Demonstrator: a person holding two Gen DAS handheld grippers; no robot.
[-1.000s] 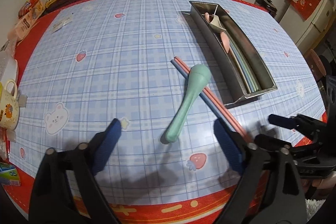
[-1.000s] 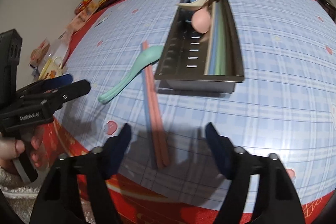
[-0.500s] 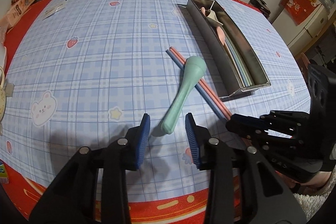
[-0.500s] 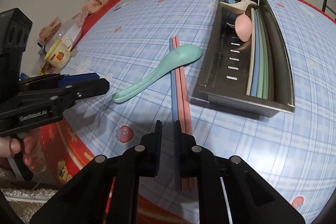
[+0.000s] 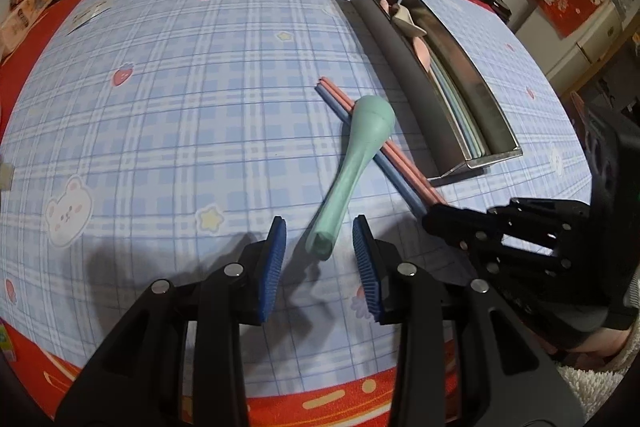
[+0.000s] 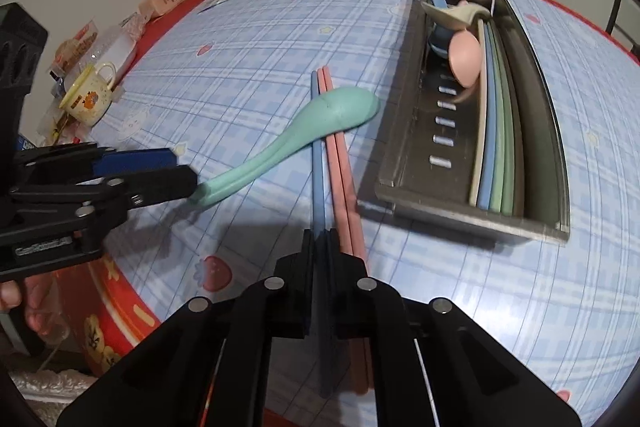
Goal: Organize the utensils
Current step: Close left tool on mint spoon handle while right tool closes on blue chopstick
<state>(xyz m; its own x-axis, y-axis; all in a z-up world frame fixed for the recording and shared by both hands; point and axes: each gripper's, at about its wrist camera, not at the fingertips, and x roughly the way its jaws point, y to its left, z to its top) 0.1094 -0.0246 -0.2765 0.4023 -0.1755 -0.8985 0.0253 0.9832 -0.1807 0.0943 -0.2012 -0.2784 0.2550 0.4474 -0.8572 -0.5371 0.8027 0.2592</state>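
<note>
My right gripper (image 6: 320,247) pinches the blue plastic chopstick (image 6: 316,155); my left gripper (image 5: 320,247), half-narrowed, straddles the mint-green spoon's (image 5: 352,163) handle to lift it clear.

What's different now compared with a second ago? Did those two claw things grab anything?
Both closed in. The right gripper slid over and shut on the near end of the blue chopstick; the pink chopstick lies beside its jaws. The left gripper narrowed around the mint-green spoon handle, though its pads don't yet press it. The steel utensil tray and its contents kept their places.
</note>
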